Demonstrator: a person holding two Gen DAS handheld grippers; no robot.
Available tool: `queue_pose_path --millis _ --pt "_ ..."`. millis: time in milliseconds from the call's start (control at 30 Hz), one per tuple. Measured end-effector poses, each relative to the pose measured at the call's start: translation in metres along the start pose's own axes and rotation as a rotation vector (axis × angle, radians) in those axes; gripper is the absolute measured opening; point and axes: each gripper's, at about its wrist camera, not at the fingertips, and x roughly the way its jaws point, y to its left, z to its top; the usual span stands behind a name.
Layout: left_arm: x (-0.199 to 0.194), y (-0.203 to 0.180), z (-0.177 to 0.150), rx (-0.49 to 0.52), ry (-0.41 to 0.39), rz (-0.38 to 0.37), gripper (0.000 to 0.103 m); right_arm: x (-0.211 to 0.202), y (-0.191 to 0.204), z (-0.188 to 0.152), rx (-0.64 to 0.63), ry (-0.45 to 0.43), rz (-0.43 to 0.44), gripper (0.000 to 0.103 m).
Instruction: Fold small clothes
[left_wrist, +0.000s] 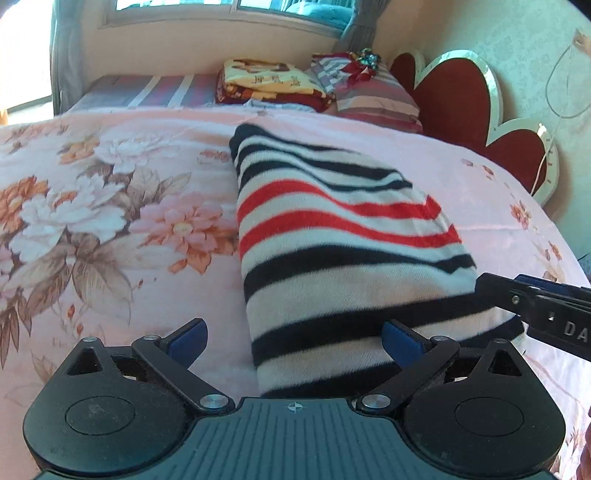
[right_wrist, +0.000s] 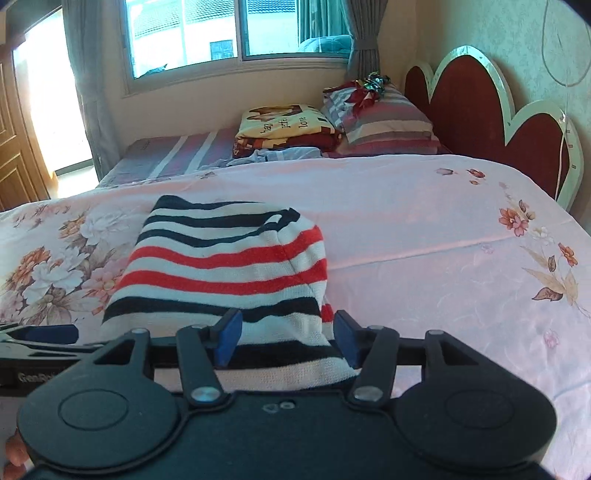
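A small knit garment (left_wrist: 332, 243) with white, black and red stripes lies folded on the pink floral bedspread (left_wrist: 110, 206). My left gripper (left_wrist: 293, 338) is open, its jaws wide apart over the garment's near left edge; the right pad touches the cloth. My right gripper (right_wrist: 287, 341) is open, with the garment's (right_wrist: 229, 266) near right end lying between its blue pads (right_wrist: 229, 341). The right gripper also shows in the left wrist view (left_wrist: 535, 306) at the garment's right side.
Folded blankets (left_wrist: 269, 83) and a striped pillow (left_wrist: 373, 96) lie at the far end of the bed. A red heart-shaped headboard (left_wrist: 454, 99) stands on the right. A window with grey curtains (right_wrist: 221, 33) is behind the bed.
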Motion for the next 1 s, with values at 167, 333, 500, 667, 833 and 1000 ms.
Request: queue_pose_path --millis 167,333,500,667,833,1000 --pt "0.014 0.003 -0.020 -0.027 0.016 0.014 0.100 0.014 0.002 -0.027 -0.033 0.060 0.038 0.053" --pt "0.014 -0.001 -0.017 -0.034 0.027 0.037 0.100 0.026 0.001 -0.037 -0.086 0.075 0.075 0.059" --pt "0.002 -0.007 -0.009 -0.060 -0.001 0.048 0.100 0.012 -0.012 -0.031 -0.111 0.064 0.140 0.059" --pt "-0.004 -0.017 0.014 -0.064 -0.060 0.063 0.100 0.007 -0.026 -0.009 -0.099 0.010 0.161 0.060" --pt "0.014 -0.023 0.031 -0.056 -0.058 0.091 0.100 0.028 -0.033 0.011 -0.046 0.016 0.183 0.063" --pt "0.026 -0.024 0.030 -0.066 -0.052 0.082 0.102 0.054 -0.031 0.003 -0.039 0.060 0.187 0.059"
